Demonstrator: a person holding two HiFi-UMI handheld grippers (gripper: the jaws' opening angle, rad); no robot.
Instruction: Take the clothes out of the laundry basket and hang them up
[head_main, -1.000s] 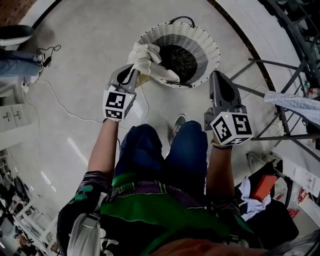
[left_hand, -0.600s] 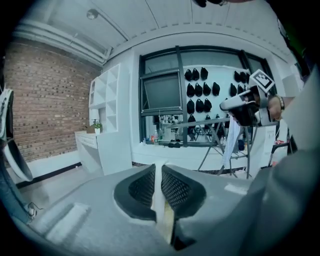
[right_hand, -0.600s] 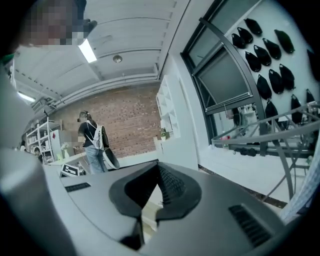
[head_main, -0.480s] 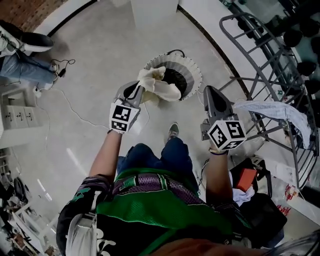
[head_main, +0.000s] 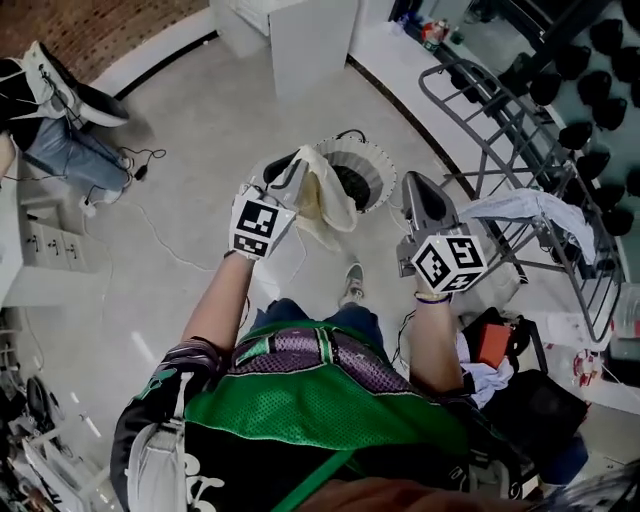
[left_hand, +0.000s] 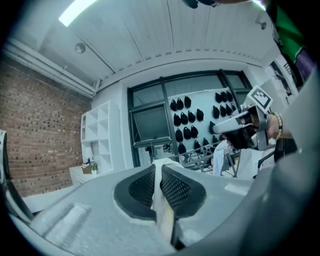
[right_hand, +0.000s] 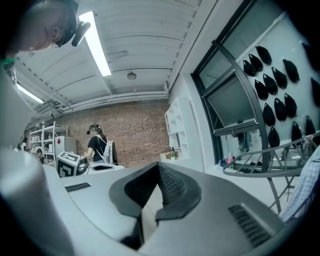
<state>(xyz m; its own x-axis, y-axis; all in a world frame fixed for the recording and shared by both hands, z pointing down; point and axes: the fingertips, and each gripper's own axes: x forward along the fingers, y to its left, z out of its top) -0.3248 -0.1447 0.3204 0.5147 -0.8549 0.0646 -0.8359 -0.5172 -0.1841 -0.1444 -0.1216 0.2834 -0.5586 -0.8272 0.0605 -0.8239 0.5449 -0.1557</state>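
Note:
A cream cloth (head_main: 326, 196) hangs from my left gripper (head_main: 290, 170), which is shut on its top edge, just left of and above the white wicker laundry basket (head_main: 384, 163). In the left gripper view the cloth (left_hand: 161, 200) is pinched between the black pads. My right gripper (head_main: 417, 186) is shut with nothing in it, held right of the basket and pointing toward the metal drying rack (head_main: 497, 128). In the right gripper view its jaws (right_hand: 159, 169) are closed and bare. The basket's dark inside is partly hidden by the cloth.
A light blue-white garment (head_main: 527, 210) is draped over the rack at the right. White furniture (head_main: 312, 40) stands behind the basket. A cable (head_main: 150, 225) lies on the floor at the left, near a seated person's legs (head_main: 70, 150). A black bag (head_main: 520, 400) with clothes sits at lower right.
My left gripper has lifted the cream cloth up off the basket's rim. Both grippers are now raised, and the basket looks smaller and farther below.

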